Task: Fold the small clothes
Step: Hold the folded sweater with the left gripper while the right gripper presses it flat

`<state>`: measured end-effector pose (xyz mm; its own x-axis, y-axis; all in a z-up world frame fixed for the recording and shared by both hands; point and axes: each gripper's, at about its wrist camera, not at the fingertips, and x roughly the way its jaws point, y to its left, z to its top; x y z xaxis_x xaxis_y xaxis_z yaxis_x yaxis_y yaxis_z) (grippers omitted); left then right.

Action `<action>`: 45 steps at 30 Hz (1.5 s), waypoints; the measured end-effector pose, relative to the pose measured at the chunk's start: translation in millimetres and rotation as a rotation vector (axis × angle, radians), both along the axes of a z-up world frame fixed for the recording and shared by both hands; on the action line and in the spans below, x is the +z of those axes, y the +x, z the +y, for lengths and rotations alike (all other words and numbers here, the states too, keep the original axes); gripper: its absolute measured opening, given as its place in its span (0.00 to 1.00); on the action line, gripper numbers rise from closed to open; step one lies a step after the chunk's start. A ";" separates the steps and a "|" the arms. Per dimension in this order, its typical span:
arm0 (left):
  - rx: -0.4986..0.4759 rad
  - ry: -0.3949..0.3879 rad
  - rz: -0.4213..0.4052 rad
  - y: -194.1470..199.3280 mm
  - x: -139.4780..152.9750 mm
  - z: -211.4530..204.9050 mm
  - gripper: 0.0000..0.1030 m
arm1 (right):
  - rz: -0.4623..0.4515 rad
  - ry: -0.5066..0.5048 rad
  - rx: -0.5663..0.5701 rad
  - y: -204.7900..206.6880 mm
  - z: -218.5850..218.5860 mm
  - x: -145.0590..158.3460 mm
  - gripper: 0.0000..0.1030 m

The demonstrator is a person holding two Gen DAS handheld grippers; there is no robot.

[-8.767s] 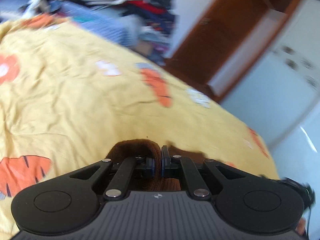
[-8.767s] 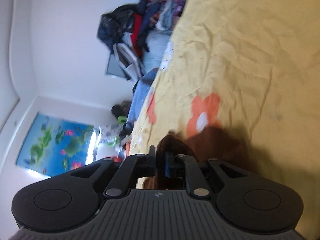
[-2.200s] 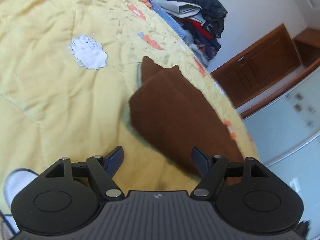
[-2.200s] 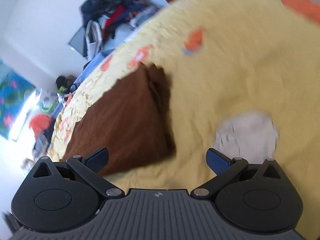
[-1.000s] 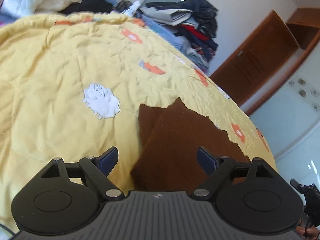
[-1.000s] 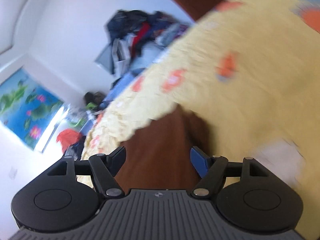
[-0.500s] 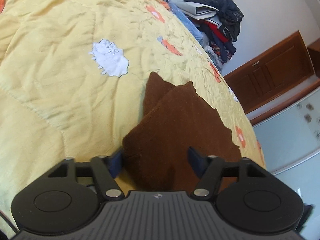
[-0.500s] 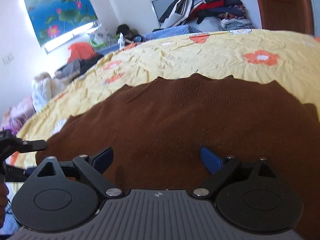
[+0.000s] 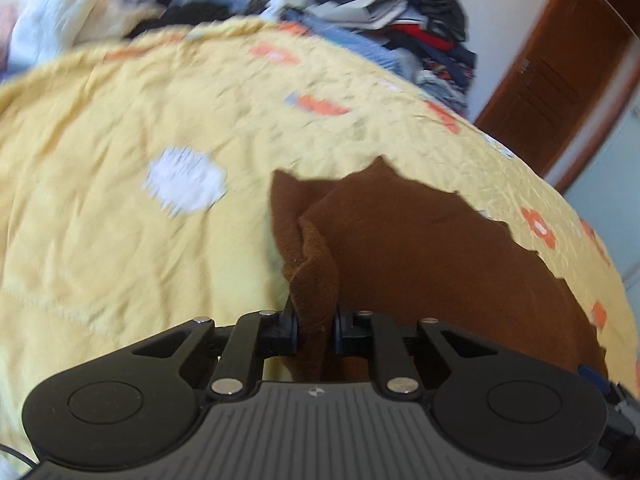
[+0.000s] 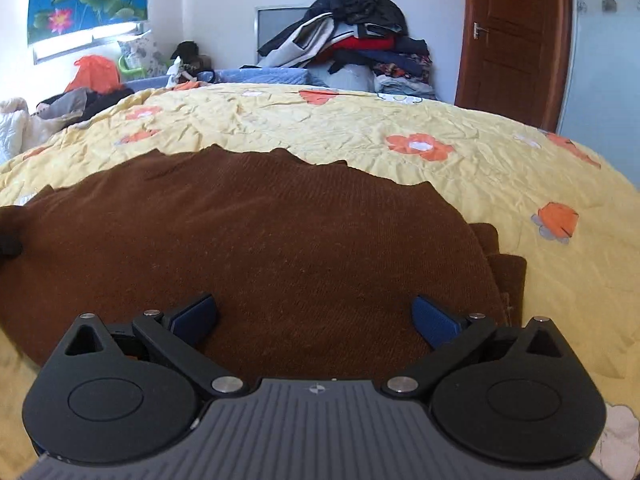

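Observation:
A brown knit garment [image 9: 420,248] lies partly folded on the yellow quilt [image 9: 120,220]. My left gripper [image 9: 316,326] is shut on the garment's near left corner, and the pinched cloth stands up between the jaws. In the right wrist view the same brown garment [image 10: 256,240] spreads wide across the quilt [image 10: 520,184]. My right gripper [image 10: 314,314] is open and empty, low over the garment's near edge, with its blue pads [image 10: 196,312] apart above the cloth.
A heap of dark clothes [image 10: 352,36] is stacked beyond the bed's far edge. A brown wooden door [image 10: 516,36] stands at the right. More clothes and bags [image 10: 92,76] lie at the far left. The quilt extends to the left and right of the garment.
My left gripper has closed on the garment's near left corner and lifted it a little. My right gripper has stayed open over the garment's near edge.

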<state>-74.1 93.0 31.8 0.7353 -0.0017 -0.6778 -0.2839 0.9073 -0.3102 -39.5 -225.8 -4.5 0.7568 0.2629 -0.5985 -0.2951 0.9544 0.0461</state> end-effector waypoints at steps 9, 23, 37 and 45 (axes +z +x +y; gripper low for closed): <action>-0.434 0.224 -0.233 9.0 53.1 -158.1 0.13 | 0.089 0.558 -0.015 6.6 -73.9 34.7 1.00; -0.727 0.253 -0.185 4.5 10.8 -238.5 0.13 | 0.509 0.969 0.031 75.9 -130.5 3.0 1.00; -0.865 0.313 -0.251 -3.8 3.5 -248.6 0.13 | 0.467 0.748 0.103 116.5 -108.8 27.3 0.14; -0.997 0.336 -0.236 -4.5 -25.5 -258.1 0.22 | 0.452 0.724 -0.052 87.8 -153.1 -7.6 0.21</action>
